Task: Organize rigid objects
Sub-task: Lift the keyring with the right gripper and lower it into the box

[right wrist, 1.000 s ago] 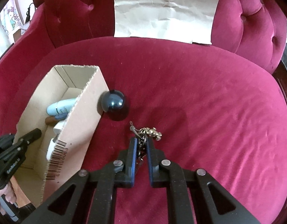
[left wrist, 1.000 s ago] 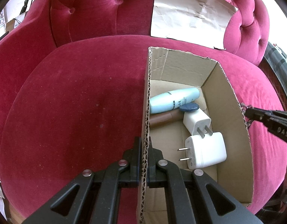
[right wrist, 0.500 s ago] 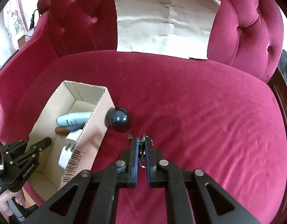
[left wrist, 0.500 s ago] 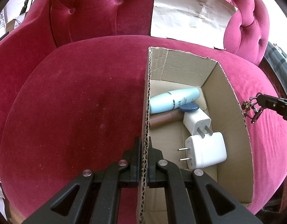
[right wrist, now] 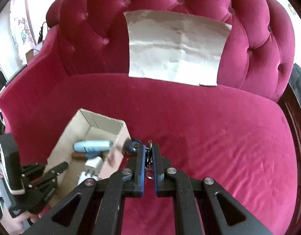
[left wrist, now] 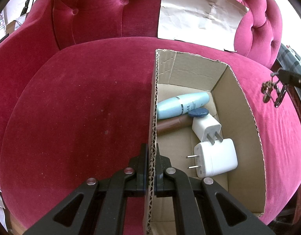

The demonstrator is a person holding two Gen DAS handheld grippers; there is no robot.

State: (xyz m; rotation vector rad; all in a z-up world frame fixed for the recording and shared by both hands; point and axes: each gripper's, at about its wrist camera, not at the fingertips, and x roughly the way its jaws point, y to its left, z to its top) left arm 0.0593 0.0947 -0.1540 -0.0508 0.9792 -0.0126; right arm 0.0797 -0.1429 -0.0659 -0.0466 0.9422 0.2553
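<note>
Left wrist view: left gripper clamped on cardboard box wall, steadying it on the sofa. Right gripper pinches keychain, lifted beside the box. Carry above the rim, centre over free floor, then release low; dangling parts may snag.

box top open | chargers, bottle crowd floor | ball beside wall

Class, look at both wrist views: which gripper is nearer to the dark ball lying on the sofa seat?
Right. The right gripper, shut on the keychain, hangs just beside the dark ball. The left gripper clamps the cardboard box wall on the far side from the ball.
</note>
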